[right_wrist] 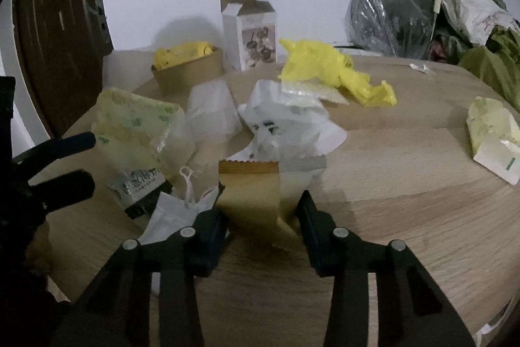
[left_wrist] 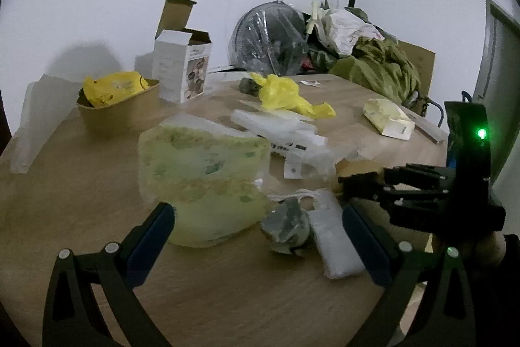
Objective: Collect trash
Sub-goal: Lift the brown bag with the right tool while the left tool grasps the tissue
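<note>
The right gripper (right_wrist: pixel 261 200) is squeezing a gold wrapper (right_wrist: pixel 250 187) between its two fingers. The wrapper is lying on the near part of the wooden table (right_wrist: pixel 406 178), and its zigzag top edge is pointing to the far side. Both finger pads are pressing on its sides.

The left gripper (left_wrist: pixel 256 213) is standing wide apart, with nothing pinched. Between its fingers, a small grey crumpled wrapper (left_wrist: pixel 286 225) and a white packet (left_wrist: pixel 334 236) are lying on the table. The white packet is touching the grey wrapper and is just beside the right finger. A pale green plastic bag (left_wrist: pixel 201 181) is sitting a bit farther off, close to the left finger.

More trash is lying around. A yellow plastic bag (right_wrist: pixel 331 67) is resting in the far middle of the table. Clear plastic bags (right_wrist: pixel 286 119) are piled between it and the gold wrapper. A brown paper bowl (right_wrist: pixel 188 70) with yellow stuff in it is sitting far to the left, beside an open white box (right_wrist: pixel 253 34). A pale yellow packet (right_wrist: pixel 494 132) is lying far off on the right.
</note>
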The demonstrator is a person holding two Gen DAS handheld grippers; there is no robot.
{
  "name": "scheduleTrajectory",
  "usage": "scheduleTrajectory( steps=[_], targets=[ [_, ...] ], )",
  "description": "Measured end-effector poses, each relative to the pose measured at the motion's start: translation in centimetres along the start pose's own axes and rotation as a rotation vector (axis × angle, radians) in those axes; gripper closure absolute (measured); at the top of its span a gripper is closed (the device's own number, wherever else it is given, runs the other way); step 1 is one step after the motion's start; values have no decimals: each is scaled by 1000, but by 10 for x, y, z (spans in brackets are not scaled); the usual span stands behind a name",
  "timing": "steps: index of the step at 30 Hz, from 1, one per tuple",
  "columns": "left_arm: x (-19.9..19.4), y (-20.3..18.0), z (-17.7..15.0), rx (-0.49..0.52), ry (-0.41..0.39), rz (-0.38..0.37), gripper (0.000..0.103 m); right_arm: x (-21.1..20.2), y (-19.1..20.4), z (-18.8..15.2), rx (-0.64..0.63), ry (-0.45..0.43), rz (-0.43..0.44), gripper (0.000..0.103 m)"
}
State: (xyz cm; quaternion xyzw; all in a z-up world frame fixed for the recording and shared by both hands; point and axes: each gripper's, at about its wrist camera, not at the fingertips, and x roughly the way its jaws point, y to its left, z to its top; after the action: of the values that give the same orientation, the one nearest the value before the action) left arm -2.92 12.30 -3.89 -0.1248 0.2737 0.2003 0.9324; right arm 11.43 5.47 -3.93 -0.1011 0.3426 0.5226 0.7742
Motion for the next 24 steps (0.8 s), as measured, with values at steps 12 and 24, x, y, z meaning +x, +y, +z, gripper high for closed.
scheduleTrajectory(
  steps=[12,24],
  targets=[
    [-6,-44,8,100,-39,-106,0,-36,-14,-8,32,-56,-43,64],
    [42,-85,-8,236,152,-174,23,-65,-40,-26,85,-94,-95,64]
  ],
)
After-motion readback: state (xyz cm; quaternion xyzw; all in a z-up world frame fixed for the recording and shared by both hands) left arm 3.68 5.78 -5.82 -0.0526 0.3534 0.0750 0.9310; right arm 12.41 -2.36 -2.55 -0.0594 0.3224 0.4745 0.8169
